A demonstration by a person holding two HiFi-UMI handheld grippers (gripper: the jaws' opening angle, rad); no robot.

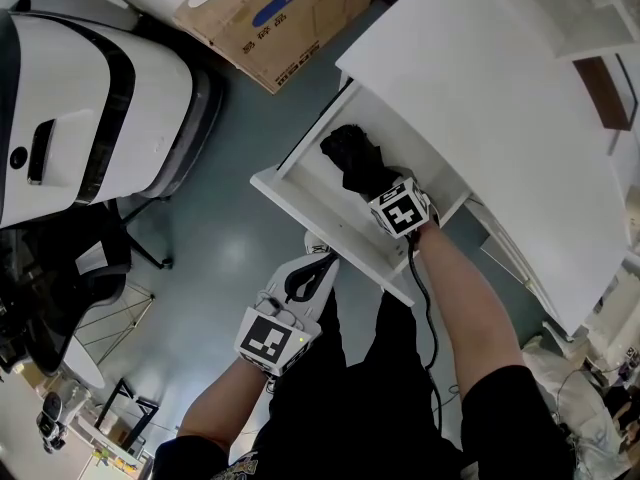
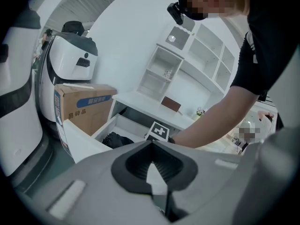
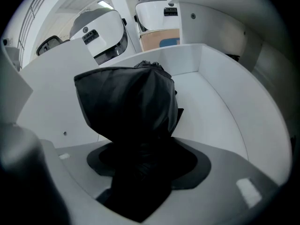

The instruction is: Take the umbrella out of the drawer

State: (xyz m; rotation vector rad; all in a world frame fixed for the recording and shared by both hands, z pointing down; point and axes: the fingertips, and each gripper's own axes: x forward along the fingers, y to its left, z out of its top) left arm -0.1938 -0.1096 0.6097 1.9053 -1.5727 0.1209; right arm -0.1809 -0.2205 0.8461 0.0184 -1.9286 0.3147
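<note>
One umbrella [image 1: 357, 158], one drawer [image 1: 300, 197], one cardboard box [image 1: 272, 16], two tools [image 1: 318, 264] [image 1: 384, 195].

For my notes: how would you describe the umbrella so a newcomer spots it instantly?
Find the white cabinet at the upper right of the head view; its drawer stands pulled open. Inside lies the umbrella, a folded black fabric bundle, the only dark thing against the drawer's white walls.

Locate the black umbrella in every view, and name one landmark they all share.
Head view: umbrella at centre, inside the open drawer.
Left gripper view: low, left of centre, a dark bundle in the drawer.
Right gripper view: fills the centre, between the jaws.
Shared landmark: the cardboard box, also seen at and.
</note>
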